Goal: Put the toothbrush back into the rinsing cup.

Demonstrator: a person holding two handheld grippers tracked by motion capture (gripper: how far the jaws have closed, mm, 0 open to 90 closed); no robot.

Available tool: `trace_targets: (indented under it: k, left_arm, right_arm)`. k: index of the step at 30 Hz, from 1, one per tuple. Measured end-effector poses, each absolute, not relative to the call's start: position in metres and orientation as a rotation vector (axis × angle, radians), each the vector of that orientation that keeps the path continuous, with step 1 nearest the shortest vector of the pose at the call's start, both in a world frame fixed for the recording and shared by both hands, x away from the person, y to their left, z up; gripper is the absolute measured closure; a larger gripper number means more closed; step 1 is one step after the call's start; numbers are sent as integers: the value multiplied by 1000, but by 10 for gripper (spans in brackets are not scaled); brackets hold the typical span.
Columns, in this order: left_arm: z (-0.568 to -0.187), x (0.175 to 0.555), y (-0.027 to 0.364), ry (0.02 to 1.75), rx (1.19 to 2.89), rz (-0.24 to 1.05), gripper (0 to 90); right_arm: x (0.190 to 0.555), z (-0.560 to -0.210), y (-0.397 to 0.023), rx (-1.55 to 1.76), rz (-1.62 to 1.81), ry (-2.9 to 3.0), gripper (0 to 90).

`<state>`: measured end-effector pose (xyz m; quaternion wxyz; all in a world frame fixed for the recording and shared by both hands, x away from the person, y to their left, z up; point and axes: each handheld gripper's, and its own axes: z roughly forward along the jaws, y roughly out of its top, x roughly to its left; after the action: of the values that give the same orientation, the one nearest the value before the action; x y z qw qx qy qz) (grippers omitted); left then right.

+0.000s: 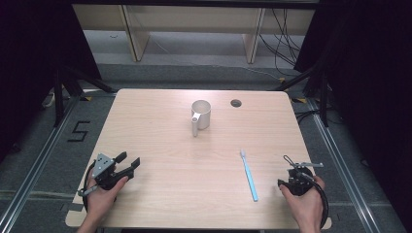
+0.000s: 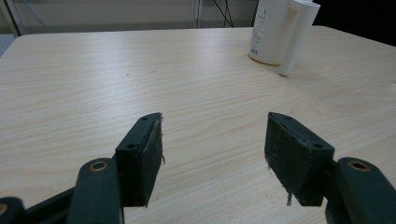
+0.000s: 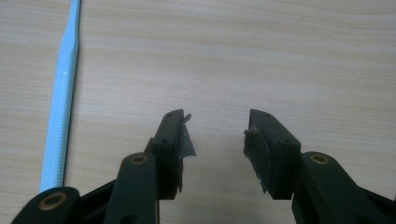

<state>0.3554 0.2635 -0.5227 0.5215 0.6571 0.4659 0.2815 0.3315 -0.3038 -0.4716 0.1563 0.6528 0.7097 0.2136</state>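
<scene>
from above i see a pale wooden table (image 1: 160, 131) with a hand at each near corner, both forearms cut off by the bottom edge. the left gripper (image 1: 130, 162) lies low near the table's left front corner, held in the left hand (image 1: 103, 194), its jaws angled toward the middle of the table. in its own view the jaws stand wide apart with nothing between them – only bare wood. the white mug (image 2: 275, 30) sits far ahead there, its top cut off by the frame, its handle turned toward me.

the right gripper (image 1: 291, 162) sits near the right front corner in the right hand (image 1: 305, 196); from above its jaws are hard to make out. in its own view the jaws (image 3: 217, 135) gape with nothing held, the pads frayed at the edges. the light blue toothbrush (image 1: 249, 174) lies flat just to that gripper's left, bristle end pointing away from me – in the right gripper view its head is cut off. the mug (image 1: 200, 115) stands upright toward the table's far side, well apart from both grippers, near a round hole (image 1: 236, 103).
</scene>
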Motion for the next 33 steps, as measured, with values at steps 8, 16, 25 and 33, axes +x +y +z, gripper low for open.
trace_targets:
  k: [8,16,25,33]
  left_arm:
    - [-523,356,261,1116,1591,680,371]
    - [-523,356,262,1103,1594,679,370]
    - [-523,356,264,1110,1577,658,364]
    - [-523,356,262,1104,1588,668,367]
  right_arm:
    - [330,-468,-305,1881,602,2017,588]
    - [330,-455,-295,1978,585,1959,610]
    - [338,-444,-288,1871,572,2123,654]
    - [353,-436,-277,1913,455,2202,664]
